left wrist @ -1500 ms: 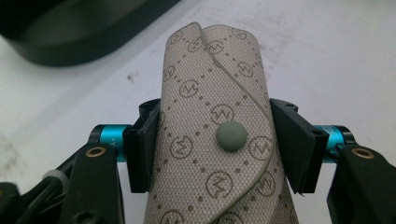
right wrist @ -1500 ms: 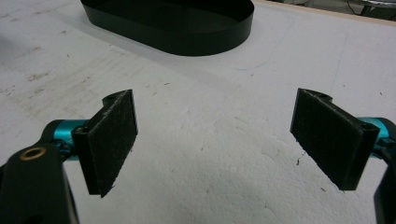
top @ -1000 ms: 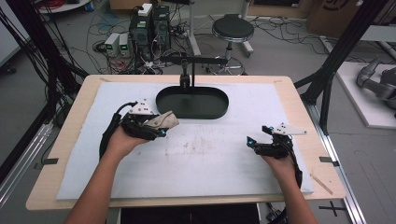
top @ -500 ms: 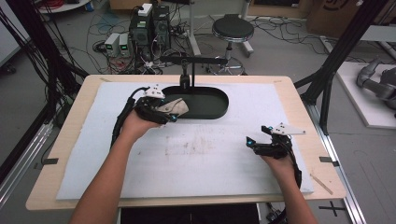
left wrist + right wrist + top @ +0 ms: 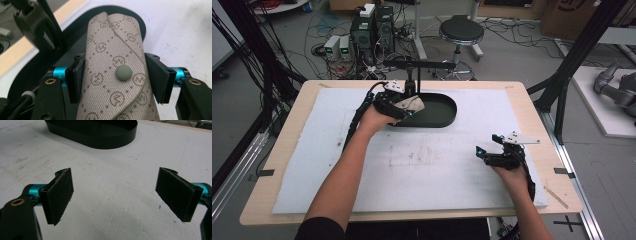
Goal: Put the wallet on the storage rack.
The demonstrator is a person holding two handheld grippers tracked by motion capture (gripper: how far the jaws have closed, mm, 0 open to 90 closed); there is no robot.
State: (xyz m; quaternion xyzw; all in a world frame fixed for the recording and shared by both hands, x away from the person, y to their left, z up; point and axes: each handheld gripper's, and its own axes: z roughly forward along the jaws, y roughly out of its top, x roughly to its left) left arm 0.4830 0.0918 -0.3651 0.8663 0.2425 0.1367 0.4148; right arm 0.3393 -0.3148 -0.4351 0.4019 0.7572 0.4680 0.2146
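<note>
the small beige woven pouch with a printed monogram pattern and a grey snap button point(image 5: 113, 75) was held in the left gripper point(image 5: 408, 106), pinched across its narrow width by the two black padded jaws, with the button side turned toward that gripper's camera. it was gripped around its middle rather than at an end, probably so the soft fabric wouldn't flop or swing. in the high view the pouch point(image 5: 413, 103) was hanging over the left end of the black oval tray point(image 5: 443, 116) at the far side of the table, above it rather than resting in it as far as could be told; contact with the tray floor couldn't be made out. so it looked like the pouch was about to be dropped into the tray, and the position over the tray's inside rather than its rim made sense for a clean release. the tray wall point(image 5: 75, 32) could be seen curving behind the pouch in the left gripper view, with a black stand or clamp point(image 5: 37, 27) close by on one side, so that would have to be watched. the right gripper point(image 5: 486, 153) was parked well apart from all this, low over the bare white foam mat point(image 5: 422, 170) near the person's right edge, jaws spread wide with nothing between them. it looked idle, kept out of the way so the left arm had room. the tray point(image 5: 95, 132) was seen farther off in the right gripper view.
</note>
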